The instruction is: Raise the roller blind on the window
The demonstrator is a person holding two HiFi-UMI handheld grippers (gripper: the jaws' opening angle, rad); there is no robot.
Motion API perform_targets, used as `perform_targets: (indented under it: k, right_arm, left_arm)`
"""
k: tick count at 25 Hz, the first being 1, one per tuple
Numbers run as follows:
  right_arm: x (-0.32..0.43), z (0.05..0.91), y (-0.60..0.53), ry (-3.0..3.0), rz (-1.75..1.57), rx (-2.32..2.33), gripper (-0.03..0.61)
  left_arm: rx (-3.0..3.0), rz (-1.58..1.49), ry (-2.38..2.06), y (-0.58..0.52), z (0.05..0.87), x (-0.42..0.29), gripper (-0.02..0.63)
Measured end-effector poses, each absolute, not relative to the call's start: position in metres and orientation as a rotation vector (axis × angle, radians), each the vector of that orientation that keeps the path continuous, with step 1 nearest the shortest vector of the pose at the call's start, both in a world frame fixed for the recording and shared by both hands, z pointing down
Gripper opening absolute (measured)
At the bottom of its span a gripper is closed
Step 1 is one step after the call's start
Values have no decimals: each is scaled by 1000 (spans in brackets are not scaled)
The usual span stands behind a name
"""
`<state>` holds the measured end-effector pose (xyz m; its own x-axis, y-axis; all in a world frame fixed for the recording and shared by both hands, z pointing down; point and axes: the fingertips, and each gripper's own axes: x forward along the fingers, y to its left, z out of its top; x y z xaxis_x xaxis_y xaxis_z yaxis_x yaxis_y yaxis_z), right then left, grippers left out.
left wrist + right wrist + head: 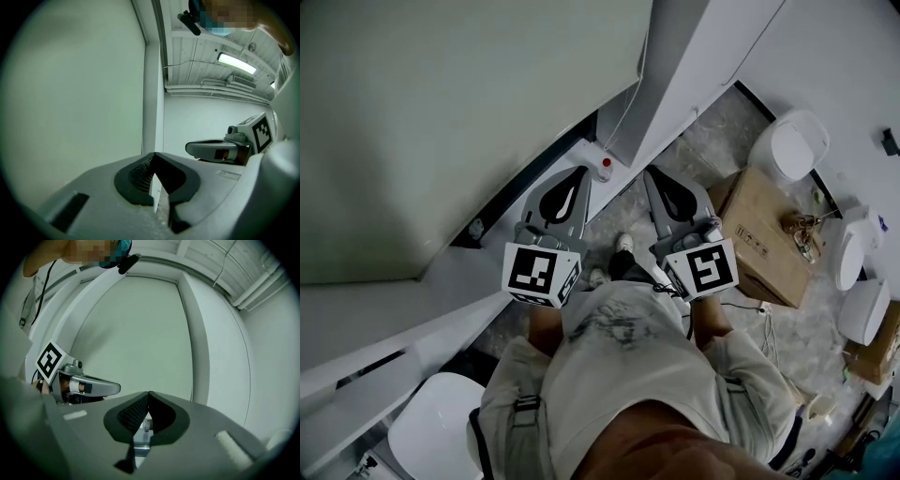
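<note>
Head view, left claw (577, 178) and right claw (664, 178) closed, empty, roller blind (441, 112) cut off at frame edge

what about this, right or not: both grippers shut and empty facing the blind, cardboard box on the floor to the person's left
Wrong side: the head view shows the cardboard box on the floor to the person's right; the rest holds.

We spot cardboard box (764, 234) on speckled floor (719, 131), right side, small brown gadget (797, 225) sitting on top. White rounded tub (787, 145) just beyond box, far right. White seat-like thing (431, 431) near left. Ceiling strip light (236, 63) on overhead.
</note>
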<state>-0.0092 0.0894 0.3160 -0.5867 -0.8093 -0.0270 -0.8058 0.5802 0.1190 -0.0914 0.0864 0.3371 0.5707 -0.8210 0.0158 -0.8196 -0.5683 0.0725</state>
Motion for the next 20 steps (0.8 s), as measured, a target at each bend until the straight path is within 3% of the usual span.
perform_targets:
  k: [20]
  right_arm:
    - [35, 322, -26, -2835, -139, 1322, 11]
  left_arm:
    - [2612, 50, -1566, -27, 344, -62, 6]
